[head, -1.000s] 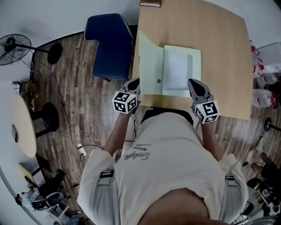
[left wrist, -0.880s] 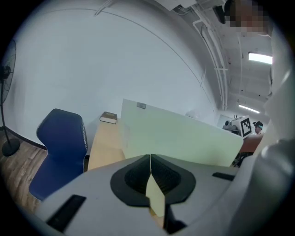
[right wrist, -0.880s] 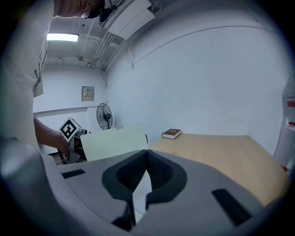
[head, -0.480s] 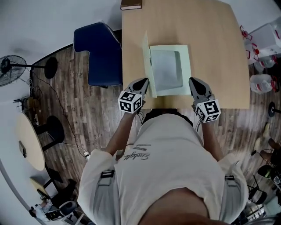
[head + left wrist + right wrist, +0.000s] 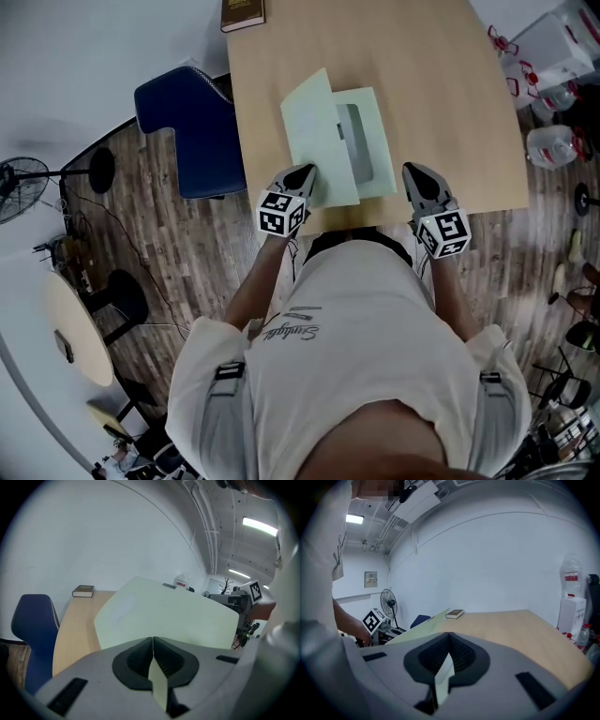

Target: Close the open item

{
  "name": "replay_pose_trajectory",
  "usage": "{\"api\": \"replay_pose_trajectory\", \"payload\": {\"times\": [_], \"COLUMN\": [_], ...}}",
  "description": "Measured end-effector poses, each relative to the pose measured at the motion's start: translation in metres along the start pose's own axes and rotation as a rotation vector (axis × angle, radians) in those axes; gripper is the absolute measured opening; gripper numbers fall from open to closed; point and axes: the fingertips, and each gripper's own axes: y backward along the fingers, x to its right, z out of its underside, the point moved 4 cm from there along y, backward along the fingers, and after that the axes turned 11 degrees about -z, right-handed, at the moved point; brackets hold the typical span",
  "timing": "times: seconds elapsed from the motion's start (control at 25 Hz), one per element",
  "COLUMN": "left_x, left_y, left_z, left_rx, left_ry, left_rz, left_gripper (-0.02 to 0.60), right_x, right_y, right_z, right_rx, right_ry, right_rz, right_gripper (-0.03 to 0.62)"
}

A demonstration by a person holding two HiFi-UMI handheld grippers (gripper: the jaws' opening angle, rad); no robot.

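A pale green folder point(image 5: 373, 141) lies on the wooden table point(image 5: 441, 84) near its front edge. Its cover point(image 5: 314, 136) stands raised and tilts to the right over the white sheets inside point(image 5: 354, 141). My left gripper point(image 5: 302, 178) is shut on the cover's near edge; in the left gripper view the cover point(image 5: 164, 613) fills the middle, pinched in my left gripper point(image 5: 153, 641). At the folder's near right corner my right gripper point(image 5: 415, 183) is shut on a pale green edge, which the right gripper view shows held in my right gripper point(image 5: 449, 637).
A dark book point(image 5: 242, 13) lies at the table's far left corner. A blue chair point(image 5: 183, 131) stands left of the table. Water bottles point(image 5: 553, 141) and a box are on the floor to the right. A fan point(image 5: 19, 178) stands far left.
The cover lay flat open to the left; my left gripper has lifted it and swung it rightward over the folder. The right gripper has held its place.
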Motion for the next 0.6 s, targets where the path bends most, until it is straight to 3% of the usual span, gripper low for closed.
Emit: {"api": "replay_pose_trajectory", "payload": {"times": [0.36,0.6], "left_x": [0.026,0.035], "left_y": [-0.03,-0.045], "left_z": [0.007,0.014], "left_rx": [-0.084,-0.118], "left_ry": [-0.079,-0.089], "left_rz": [0.035,0.04], "left_gripper": [0.015,0.015], "right_x": [0.005,0.011], "right_y": [0.007,0.009], "right_z": [0.016,0.022], "right_rx": [0.006,0.008], "right_ry": [-0.056,-0.074], "right_rz": [0.014,0.025], "right_gripper": [-0.005,-0.005]}}
